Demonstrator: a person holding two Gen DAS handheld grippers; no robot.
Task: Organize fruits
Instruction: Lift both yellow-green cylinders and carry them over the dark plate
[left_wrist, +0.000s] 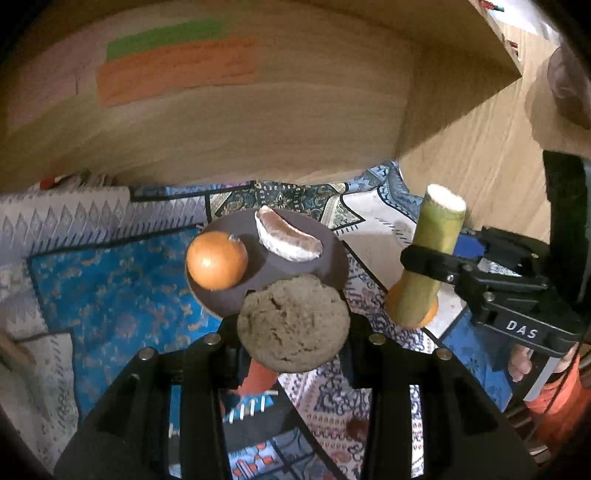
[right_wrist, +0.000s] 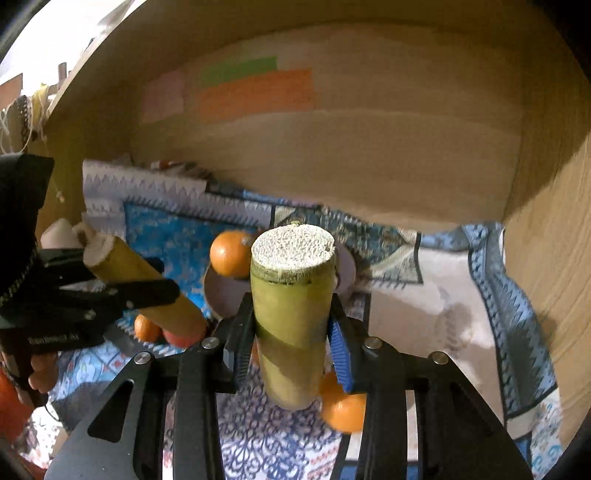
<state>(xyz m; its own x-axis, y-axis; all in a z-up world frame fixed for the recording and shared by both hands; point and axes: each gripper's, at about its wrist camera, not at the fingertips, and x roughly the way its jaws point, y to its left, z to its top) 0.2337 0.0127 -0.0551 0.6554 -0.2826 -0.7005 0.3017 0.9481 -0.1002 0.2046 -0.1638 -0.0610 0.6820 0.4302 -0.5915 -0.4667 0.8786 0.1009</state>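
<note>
Left wrist view: left tongs (left_wrist: 293, 332) clamp a round-ended sugarcane piece (left_wrist: 293, 323); right tongs (right_wrist: 291, 328) pinch a green cane (right_wrist: 291, 314); lower each gently onto the dark round plate (left_wrist: 273, 266)

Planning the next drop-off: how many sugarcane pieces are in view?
2. One sugarcane piece stands roughly upright in the right gripper. The second sugarcane piece is clamped in the left gripper, by the plate. Others may be hidden.
</note>
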